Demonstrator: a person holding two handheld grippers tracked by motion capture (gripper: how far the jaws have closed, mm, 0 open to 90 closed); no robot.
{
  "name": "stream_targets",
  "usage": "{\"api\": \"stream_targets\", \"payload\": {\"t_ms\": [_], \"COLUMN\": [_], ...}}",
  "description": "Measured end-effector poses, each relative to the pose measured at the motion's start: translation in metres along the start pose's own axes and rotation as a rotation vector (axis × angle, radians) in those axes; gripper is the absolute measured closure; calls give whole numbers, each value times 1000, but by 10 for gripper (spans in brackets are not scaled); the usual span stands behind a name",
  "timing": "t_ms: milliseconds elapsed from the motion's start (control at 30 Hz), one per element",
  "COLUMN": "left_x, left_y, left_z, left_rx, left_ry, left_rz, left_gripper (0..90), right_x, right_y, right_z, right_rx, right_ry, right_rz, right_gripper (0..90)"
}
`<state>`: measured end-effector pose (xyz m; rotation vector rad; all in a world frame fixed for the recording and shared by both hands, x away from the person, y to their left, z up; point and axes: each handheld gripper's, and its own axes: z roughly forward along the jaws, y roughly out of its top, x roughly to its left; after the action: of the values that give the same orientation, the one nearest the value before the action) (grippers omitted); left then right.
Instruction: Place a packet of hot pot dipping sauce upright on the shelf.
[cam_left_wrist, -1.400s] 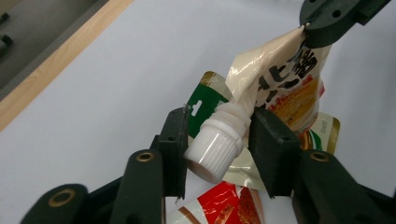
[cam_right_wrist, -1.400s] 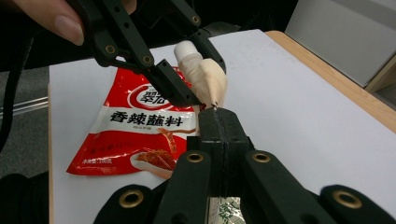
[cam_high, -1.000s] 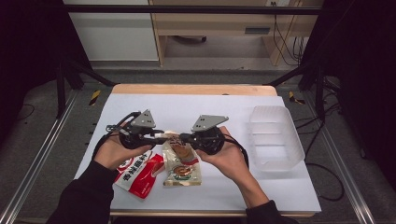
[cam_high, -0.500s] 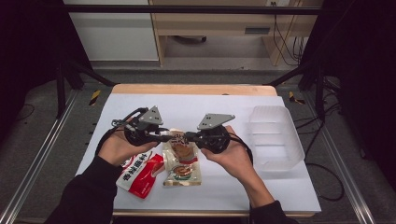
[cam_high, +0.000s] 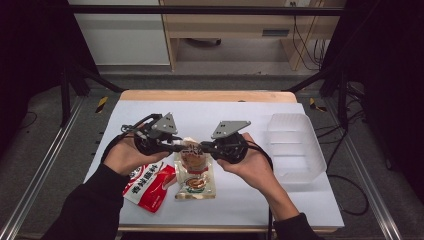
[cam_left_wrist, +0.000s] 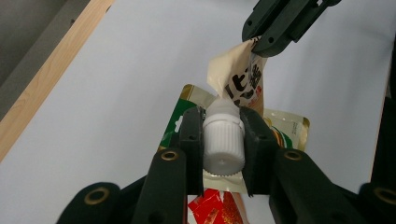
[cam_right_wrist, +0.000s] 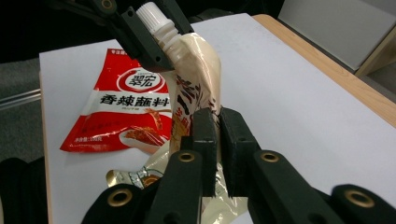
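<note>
Above the middle of the white table, a cream spouted pouch hangs between both grippers: the left gripper clamps its ribbed white cap, and the right gripper pinches its lower body, jaws nearly together after easing slightly. Under it lie a clear food packet and a red seasoning packet, while the translucent plastic bin, well apart to the right, holds nothing.

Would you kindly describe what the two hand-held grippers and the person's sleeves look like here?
The left claw and right claw are black, each with two blocky jaws on linked arms with brass-ringed pivots. Each carries a grey three-cornered plate on top and trails a black cable. The person wears dark long sleeves.
</note>
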<state>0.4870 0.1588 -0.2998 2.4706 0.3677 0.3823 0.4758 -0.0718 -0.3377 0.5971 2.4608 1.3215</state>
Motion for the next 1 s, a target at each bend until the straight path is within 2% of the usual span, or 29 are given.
{"api": "stream_targets", "payload": {"t_ms": [67,167,200,233,300,333,400,467,533,600,633,800,1000], "left_x": [0,-1,-1,0,2,2,3,3,3,4,4,3,3], "left_y": [0,0,0,0,-2,-2,-3,-3,-4,-4,-4,-4,-4], "left_z": [0,1,1,2,1,1,1,1,1,0,0,0,0], "left_rx": [2,8,8,10,9,9,8,5,1,1,3,3,2], "left_ry": [-2,-3,-3,-5,-1,-1,0,-1,-3,-4,-6,-10,-13], "left_rz": [6,14,14,14,12,12,8,10,2,5,7,13,13], "left_gripper": [737,737,737,737,738,738,738,738,738,737,738,738,738], "right_x": [0,-1,-1,0,2,2,1,2,1,1,0,-1,-4], "right_y": [0,2,2,3,7,7,10,13,18,18,21,26,29], "right_z": [0,1,1,1,1,1,0,0,3,3,6,11,13], "right_rx": [8,33,33,43,77,77,100,121,169,173,219,280,297], "right_ry": [-2,2,2,1,-19,-19,-20,-41,-50,-51,-37,-29,-12], "right_rz": [-4,-26,-26,-30,-68,-68,-87,-115,-153,-166,-187,-222,-248], "right_gripper": [830,700,700,654,558,558,500,454,377,358,305,246,236]}}
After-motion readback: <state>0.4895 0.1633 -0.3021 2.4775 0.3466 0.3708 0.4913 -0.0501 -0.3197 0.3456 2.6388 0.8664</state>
